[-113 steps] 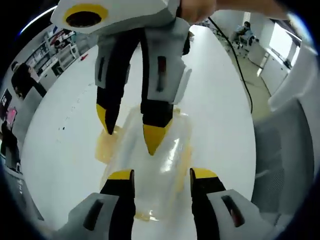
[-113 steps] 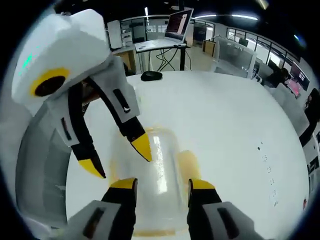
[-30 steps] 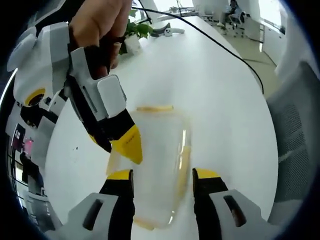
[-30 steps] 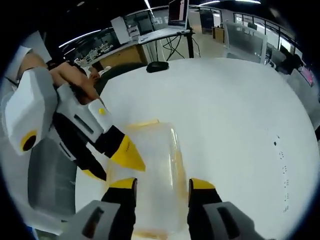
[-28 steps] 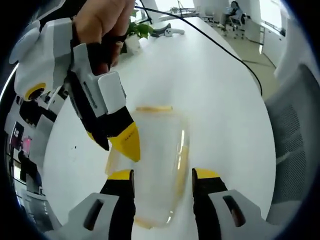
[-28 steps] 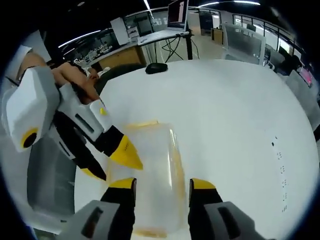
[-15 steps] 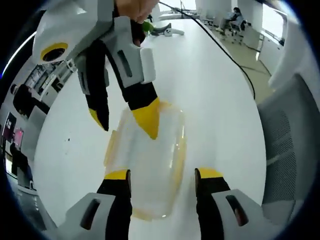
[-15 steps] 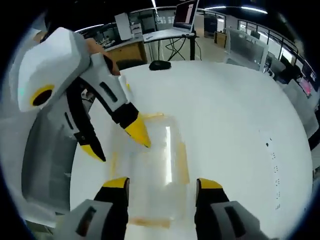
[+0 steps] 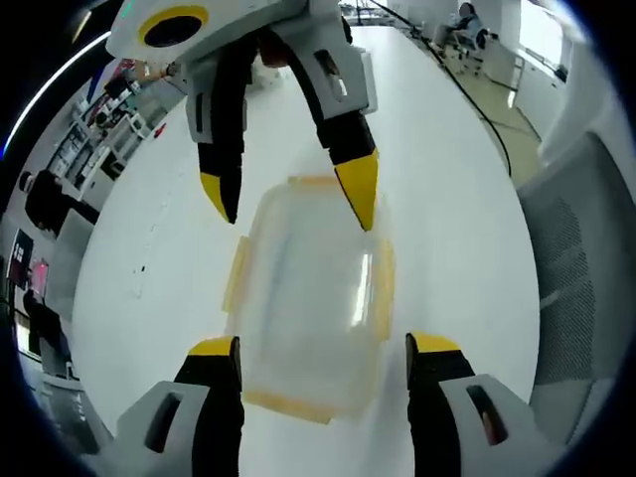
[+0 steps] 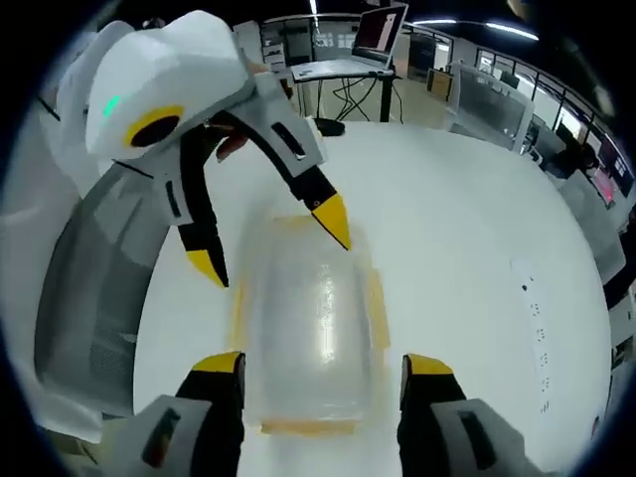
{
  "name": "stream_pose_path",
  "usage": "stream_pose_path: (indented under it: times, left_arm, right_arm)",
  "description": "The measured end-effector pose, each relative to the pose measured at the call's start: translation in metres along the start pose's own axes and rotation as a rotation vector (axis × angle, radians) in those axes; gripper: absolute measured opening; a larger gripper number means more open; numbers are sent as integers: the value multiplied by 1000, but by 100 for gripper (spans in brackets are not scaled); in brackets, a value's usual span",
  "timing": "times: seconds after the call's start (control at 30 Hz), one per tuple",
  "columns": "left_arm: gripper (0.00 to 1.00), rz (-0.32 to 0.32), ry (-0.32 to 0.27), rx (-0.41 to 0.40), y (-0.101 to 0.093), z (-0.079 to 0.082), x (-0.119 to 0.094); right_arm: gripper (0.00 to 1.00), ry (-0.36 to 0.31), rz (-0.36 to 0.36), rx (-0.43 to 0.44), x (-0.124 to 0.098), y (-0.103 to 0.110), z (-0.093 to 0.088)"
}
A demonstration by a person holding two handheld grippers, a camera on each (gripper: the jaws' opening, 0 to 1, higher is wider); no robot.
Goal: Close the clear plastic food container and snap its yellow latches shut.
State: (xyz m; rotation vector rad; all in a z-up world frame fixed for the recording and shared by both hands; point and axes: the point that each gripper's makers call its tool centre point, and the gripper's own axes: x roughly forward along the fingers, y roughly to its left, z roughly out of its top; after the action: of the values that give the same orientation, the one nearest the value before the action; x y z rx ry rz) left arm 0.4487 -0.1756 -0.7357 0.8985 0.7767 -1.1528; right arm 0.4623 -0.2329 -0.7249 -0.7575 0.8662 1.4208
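White tabletop [image 9: 457, 199] is spread beneath an office of desks and a grey mesh chair [image 9: 581, 258]. Compared with half a second ago, both grippers have been pulled back and their jaws spread wider, so that the clear container [image 9: 310, 303] is seen whole between them, touched by neither. It lies flat on the table with its lid on, its long axis running from the left gripper [image 9: 324, 350] toward the right gripper [image 10: 324, 366], and yellow latches [image 9: 383, 290] are seen along all four edges.
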Motion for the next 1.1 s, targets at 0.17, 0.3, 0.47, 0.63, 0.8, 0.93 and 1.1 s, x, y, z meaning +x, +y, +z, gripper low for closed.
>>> stream_pose_path:
  times: [0.17, 0.3, 0.47, 0.63, 0.8, 0.93, 1.1]
  left_arm:
    - [70, 1, 16, 33, 7, -2, 5]
    - [71, 0, 23, 32, 11, -1, 5]
    - [73, 10, 7, 51, 13, 3, 3]
    - [76, 26, 45, 95, 21, -7, 10]
    - [78, 19, 90, 124, 22, -17, 20]
    - [77, 12, 111, 122, 20, -20, 23]
    - [75, 20, 113, 129, 21, -20, 22]
  right_arm:
    - [68, 13, -34, -46, 0, 3, -5]
    - [70, 28, -49, -67, 3, 7, -10]
    - [71, 30, -91, -76, 7, 4, -15]
    - [73, 48, -108, -80, 11, 4, -21]
    - [73, 42, -118, -57, 14, 3, -22]
    - [72, 42, -124, -54, 16, 4, -23]
    - [72, 39, -125, -55, 15, 5, -22]
